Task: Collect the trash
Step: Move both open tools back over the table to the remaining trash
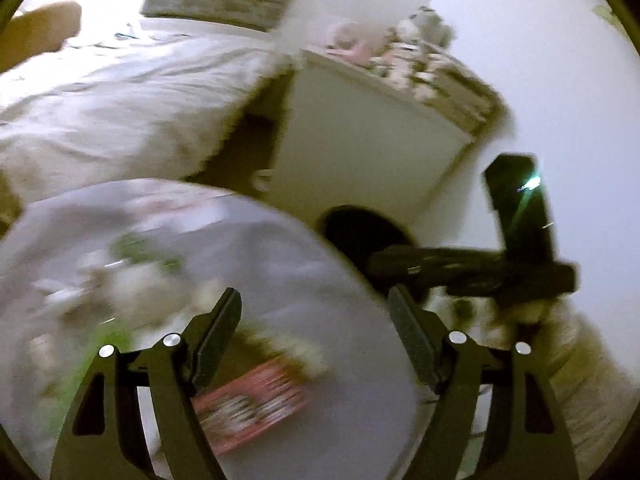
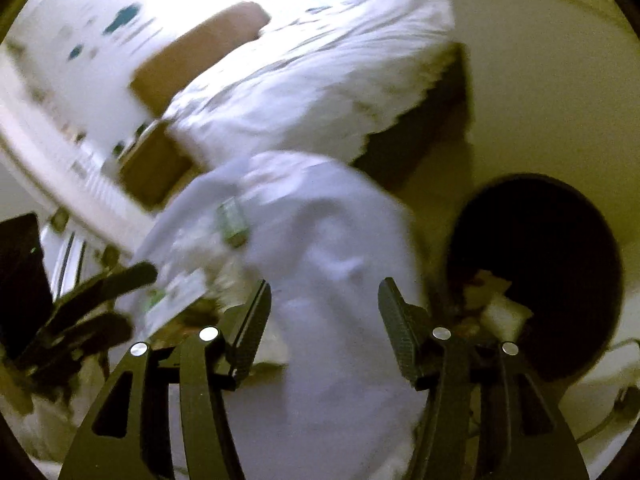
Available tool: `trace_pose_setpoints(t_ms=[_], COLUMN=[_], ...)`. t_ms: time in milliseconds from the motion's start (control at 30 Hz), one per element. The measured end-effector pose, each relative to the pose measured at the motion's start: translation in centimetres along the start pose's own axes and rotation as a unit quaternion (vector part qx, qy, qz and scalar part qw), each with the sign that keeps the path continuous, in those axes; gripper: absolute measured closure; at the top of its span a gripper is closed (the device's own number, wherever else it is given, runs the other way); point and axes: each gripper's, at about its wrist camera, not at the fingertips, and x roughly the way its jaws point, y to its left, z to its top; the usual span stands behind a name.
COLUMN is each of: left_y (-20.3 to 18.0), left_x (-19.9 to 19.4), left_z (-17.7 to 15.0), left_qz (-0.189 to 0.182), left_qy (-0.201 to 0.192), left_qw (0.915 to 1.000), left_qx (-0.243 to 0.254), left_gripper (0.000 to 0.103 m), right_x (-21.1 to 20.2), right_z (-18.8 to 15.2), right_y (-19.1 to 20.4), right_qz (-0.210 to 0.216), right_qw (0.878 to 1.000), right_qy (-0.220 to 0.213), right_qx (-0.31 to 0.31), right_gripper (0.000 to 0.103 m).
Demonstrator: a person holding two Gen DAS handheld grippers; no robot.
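A translucent white trash bag [image 1: 224,248] bulges with wrappers, among them a pink packet [image 1: 252,404] and green scraps. My left gripper [image 1: 314,312] hovers over it, open, and the pads do not press on the bag. In the right wrist view the same bag [image 2: 320,232] lies below my right gripper [image 2: 324,292], which is also open with nothing pinched. A round black bin [image 2: 540,260] stands right of the bag with pale scraps [image 2: 496,304] inside. The bin [image 1: 360,232] peeks out behind the bag. The other gripper's fingers [image 2: 120,280] [image 1: 420,266] show at each view's edge. Both views are blurred.
A bed with a rumpled white duvet [image 1: 120,100] lies behind the bag. A white nightstand [image 1: 360,140] with patterned things on top stands against the white wall [image 1: 540,80]. A brown box [image 2: 156,168] sits by the bed. Beige floor [image 2: 540,100] surrounds the bin.
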Motion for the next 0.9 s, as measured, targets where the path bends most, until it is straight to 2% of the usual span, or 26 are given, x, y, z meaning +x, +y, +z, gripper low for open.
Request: trace_pose_setpoints(t_ms=[133, 200, 400, 467, 500, 567, 767, 900], left_y=[4.0, 4.9, 6.5, 7.0, 7.1, 7.6, 7.8, 7.3], left_x=[-1.5, -1.1, 0.9, 1.8, 2.0, 2.4, 2.2, 2.2], left_z=[-2.8, -3.4, -4.5, -4.7, -4.8, -5.0, -5.5, -5.9], left_qz=[0.070, 0.079, 0.092, 0.096, 0.095, 0.087, 0.073, 0.077], left_qy=[0.023, 0.039, 0.066, 0.071, 0.073, 0.080, 0.072, 0.065], left_qw=[0.9972, 0.9959, 0.9923, 0.9915, 0.9915, 0.9920, 0.9937, 0.9932], left_qx=[0.013, 0.020, 0.049, 0.052, 0.051, 0.046, 0.047, 0.058], left_gripper=[0.027, 0.027, 0.028, 0.029, 0.037, 0.046, 0.050, 0.053], right_x=[2.6, 3.9, 7.6, 8.9, 9.4, 10.1, 11.4, 11.8], right_z=[-0.6, -0.7, -1.2, -1.4, -1.5, -1.7, -1.4, -1.6], right_y=[4.5, 5.4, 7.4, 8.0, 8.3, 8.6, 7.6, 7.2], right_qz=[-0.001, 0.002, -0.003, -0.003, -0.006, -0.015, -0.034, -0.048], right_qw=[0.998, 0.996, 0.993, 0.991, 0.990, 0.989, 0.989, 0.989], right_qy=[0.035, 0.050, 0.079, 0.093, 0.099, 0.099, 0.103, 0.101], right_qx=[-0.055, -0.067, -0.088, -0.098, -0.104, -0.111, -0.096, -0.099], right_gripper=[0.047, 0.047, 0.047, 0.052, 0.057, 0.058, 0.071, 0.084])
